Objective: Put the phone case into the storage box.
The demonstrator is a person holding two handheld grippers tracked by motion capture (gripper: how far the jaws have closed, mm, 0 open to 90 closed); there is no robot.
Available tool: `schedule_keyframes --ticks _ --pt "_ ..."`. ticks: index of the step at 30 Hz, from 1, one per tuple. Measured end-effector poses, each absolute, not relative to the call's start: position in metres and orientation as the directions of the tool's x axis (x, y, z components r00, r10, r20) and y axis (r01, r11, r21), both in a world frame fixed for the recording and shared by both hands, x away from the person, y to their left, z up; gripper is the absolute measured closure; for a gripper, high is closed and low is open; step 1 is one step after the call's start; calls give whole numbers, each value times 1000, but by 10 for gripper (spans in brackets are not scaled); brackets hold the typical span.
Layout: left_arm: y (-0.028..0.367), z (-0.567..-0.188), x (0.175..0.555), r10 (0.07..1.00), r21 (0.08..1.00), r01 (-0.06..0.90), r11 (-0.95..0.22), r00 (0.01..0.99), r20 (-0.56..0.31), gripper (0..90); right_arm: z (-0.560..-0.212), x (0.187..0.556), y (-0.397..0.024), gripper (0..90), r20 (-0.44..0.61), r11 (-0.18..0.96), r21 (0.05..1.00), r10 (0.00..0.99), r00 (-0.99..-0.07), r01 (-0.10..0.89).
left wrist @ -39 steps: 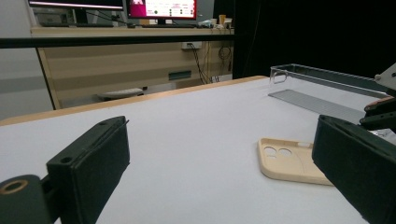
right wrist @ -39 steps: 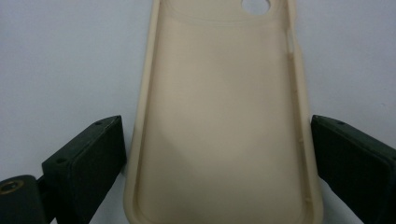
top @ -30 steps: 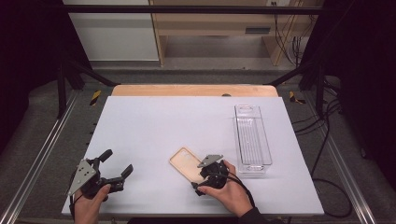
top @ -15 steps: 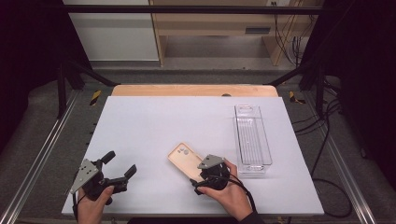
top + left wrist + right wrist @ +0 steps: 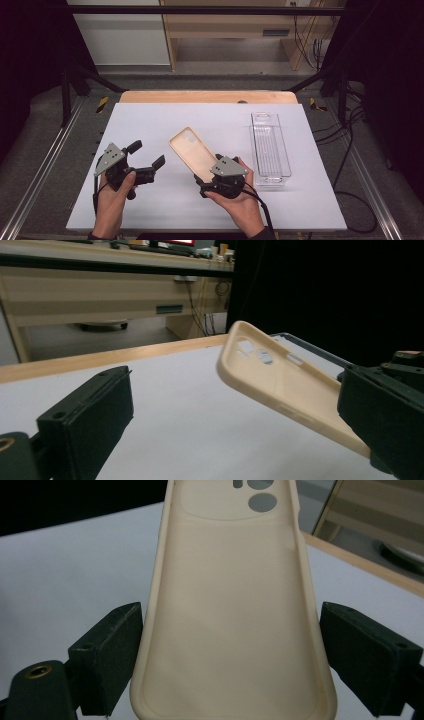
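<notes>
Your right tool [image 5: 218, 176] grips the beige phone case [image 5: 192, 154] across its width: in the right gripper view each black jaw sits against one long edge of the case [image 5: 235, 610], so the jaws stand wide yet clamp it. The case is off the counter [image 5: 150, 120], tilted, with its hollow side up and its camera cut-outs at the far end, pointing away from you and to the left. Your left tool [image 5: 145, 161] is released, its jaws spread wide with nothing between them; it hovers just left of the case, and in the left gripper view the case [image 5: 280, 385] slants across just past the right-hand jaw. A clear plastic tray [image 5: 270, 150] lies on the counter, just right of your right hand [image 5: 240, 200].
</notes>
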State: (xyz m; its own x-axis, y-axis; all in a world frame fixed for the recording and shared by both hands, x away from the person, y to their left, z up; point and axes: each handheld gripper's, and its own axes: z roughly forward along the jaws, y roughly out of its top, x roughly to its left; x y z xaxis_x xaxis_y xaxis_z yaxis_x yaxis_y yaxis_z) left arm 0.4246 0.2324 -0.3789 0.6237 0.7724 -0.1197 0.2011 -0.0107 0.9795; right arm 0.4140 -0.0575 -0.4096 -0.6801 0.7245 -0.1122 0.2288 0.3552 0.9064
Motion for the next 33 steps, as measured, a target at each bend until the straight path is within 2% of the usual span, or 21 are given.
schedule_keyframes --ticks 7,11,15,21,24,28,33 --pt "211 -368 440 723 962 272 1 665 -188 20 -405 410 -52 127 -100 285 941 750 -653 183" --pt "202 -368 448 728 952 306 -3 653 -208 74 -404 406 -49 126 -98 259 954 743 -662 149" --pt "200 -371 455 708 933 356 52 646 -286 193 -407 406 -45 126 -93 252 956 740 -666 147" --pt "205 -373 460 681 890 423 171 602 -417 428 -412 406 -41 124 -76 249 955 730 -679 160" --pt "209 -373 458 666 884 422 202 602 -440 552 -413 406 -41 124 -62 241 956 728 -683 169" --pt "209 -371 456 667 883 420 210 599 -443 636 -416 406 -40 123 -54 242 953 727 -685 182" --pt "207 -370 454 655 879 416 234 600 -458 699 -418 407 -38 123 -48 244 950 727 -685 192"
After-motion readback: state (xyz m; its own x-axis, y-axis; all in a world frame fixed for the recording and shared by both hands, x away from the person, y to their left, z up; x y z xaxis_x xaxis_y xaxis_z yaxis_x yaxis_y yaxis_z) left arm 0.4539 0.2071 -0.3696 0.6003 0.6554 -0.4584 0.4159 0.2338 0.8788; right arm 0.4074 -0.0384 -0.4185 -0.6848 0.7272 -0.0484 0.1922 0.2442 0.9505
